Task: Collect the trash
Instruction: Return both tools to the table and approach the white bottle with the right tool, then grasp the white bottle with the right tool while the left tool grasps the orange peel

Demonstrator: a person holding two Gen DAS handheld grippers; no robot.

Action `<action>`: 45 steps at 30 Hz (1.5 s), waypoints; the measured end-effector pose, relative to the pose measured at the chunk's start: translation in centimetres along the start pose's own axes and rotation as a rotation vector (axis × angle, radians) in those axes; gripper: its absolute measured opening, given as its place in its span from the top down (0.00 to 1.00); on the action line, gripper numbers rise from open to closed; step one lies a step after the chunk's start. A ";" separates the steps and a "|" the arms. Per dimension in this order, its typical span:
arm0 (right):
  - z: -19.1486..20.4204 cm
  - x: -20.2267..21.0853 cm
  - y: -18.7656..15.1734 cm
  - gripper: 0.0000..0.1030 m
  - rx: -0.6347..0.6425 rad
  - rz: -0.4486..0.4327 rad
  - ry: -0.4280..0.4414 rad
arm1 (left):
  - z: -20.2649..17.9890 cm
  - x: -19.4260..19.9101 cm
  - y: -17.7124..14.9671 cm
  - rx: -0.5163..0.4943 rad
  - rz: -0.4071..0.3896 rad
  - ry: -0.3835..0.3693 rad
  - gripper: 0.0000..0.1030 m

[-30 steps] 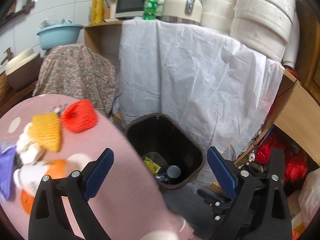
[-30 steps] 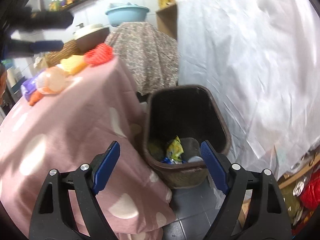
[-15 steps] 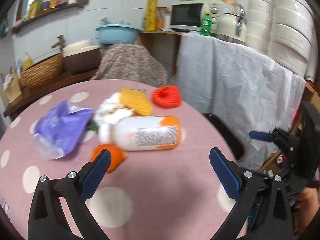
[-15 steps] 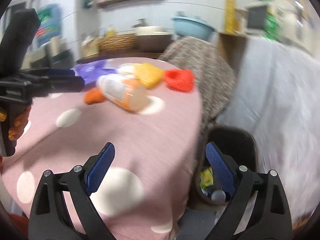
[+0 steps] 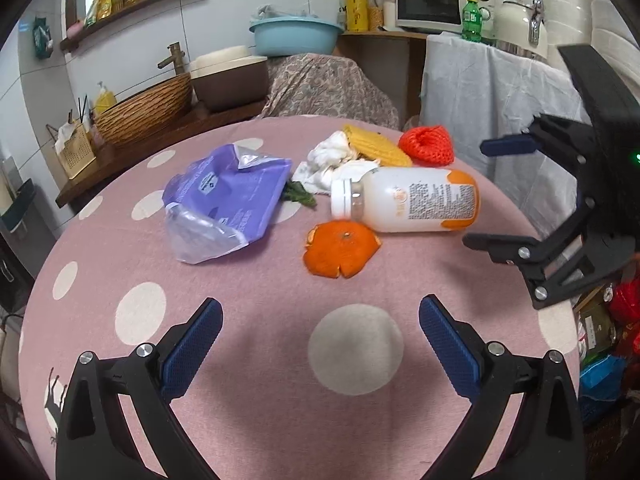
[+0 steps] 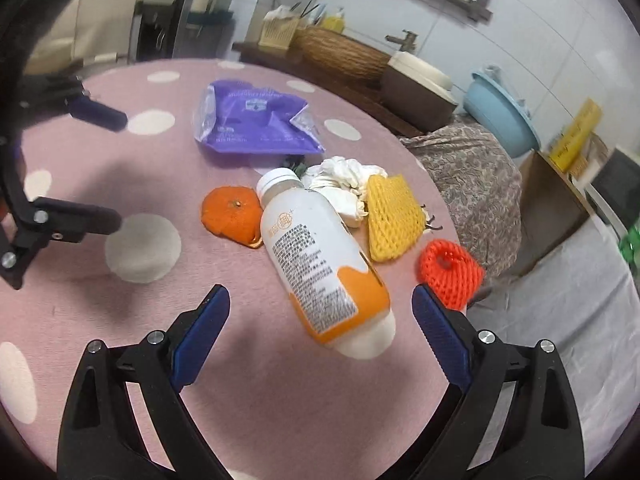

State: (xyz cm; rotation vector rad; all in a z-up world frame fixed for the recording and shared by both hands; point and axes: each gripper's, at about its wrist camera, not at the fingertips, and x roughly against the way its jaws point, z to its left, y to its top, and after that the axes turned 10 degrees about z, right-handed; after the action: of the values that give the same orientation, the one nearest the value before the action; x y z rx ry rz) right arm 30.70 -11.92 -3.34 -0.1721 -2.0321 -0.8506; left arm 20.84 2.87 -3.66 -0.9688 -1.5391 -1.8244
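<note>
Trash lies on a round pink table [image 5: 256,360]: a white and orange bottle [image 5: 408,204] on its side, an orange peel [image 5: 340,248], a purple plastic bag [image 5: 228,196], crumpled white tissue [image 5: 332,160], a yellow foam net [image 5: 376,146] and a red foam net [image 5: 428,144]. My left gripper [image 5: 320,344] is open and empty, near of the peel. My right gripper [image 6: 320,320] is open, its jaws either side of the bottle's base [image 6: 320,264], not touching. It also shows in the left wrist view [image 5: 496,192]. The bin is out of view.
A white-draped counter [image 5: 500,92] with a microwave [image 5: 432,0] stands behind the table on the right. A covered chair [image 5: 320,84], a wicker basket [image 5: 144,108] and a blue basin [image 5: 296,36] are behind. Bags lie on the floor at right [image 5: 608,340].
Both grippers swung up from over the dark bin beside the table to above the tabletop. The right gripper has closed in on the bottle. Both stay open.
</note>
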 end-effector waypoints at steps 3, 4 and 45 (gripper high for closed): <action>0.1 -1.3 1.2 0.11 0.058 0.038 -0.007 | 0.4 -0.1 -0.1 0.003 0.006 0.006 0.05; 0.1 -1.7 1.4 0.11 0.074 0.048 -0.007 | 0.4 -0.1 -0.2 -0.001 0.006 0.001 0.05; -1.7 -3.0 0.9 0.40 0.058 0.128 0.072 | -1.2 -7.6 5.3 -0.228 0.171 -0.054 0.24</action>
State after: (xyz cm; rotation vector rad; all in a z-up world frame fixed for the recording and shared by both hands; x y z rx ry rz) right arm 33.99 -11.71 -4.66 -0.2335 -1.9534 -0.7080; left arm 29.30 0.48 -6.83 -1.2250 -1.2537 -1.8914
